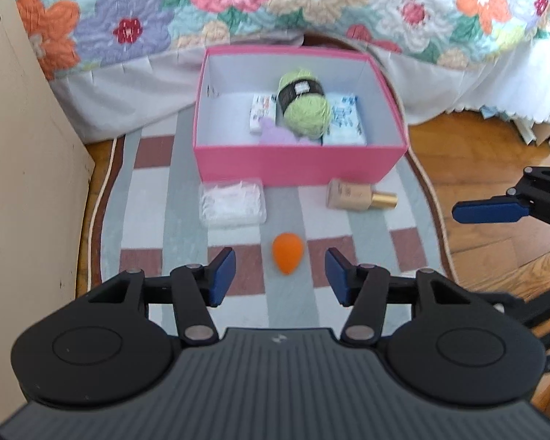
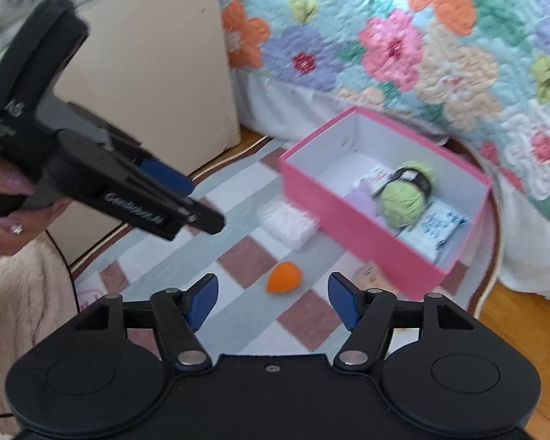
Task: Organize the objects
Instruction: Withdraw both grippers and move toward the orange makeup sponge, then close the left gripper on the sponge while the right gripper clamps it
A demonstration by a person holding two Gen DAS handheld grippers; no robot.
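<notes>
Orange egg-shaped sponge (image 1: 288, 253) on checked rug (image 1: 154, 198), just ahead of left gripper (image 1: 280, 275) & right gripper (image 2: 273, 299), both w/ fingers apart, nothing held.

Pink box (image 1: 297, 163): matt card, smooth white inside. Green yarn ball (image 1: 306, 110): fuzzy wool, glossy dark paper band. Orange sponge (image 1: 288, 253): matt, smooth. Bottle (image 1: 359, 198): matt beige body, shiny gold metal cap. Rug (image 1: 154, 190): flat woven cloth. Floor (image 1: 495, 168): glossy wood. Quilt (image 1: 311, 3): puckered stitched cloth.
</notes>
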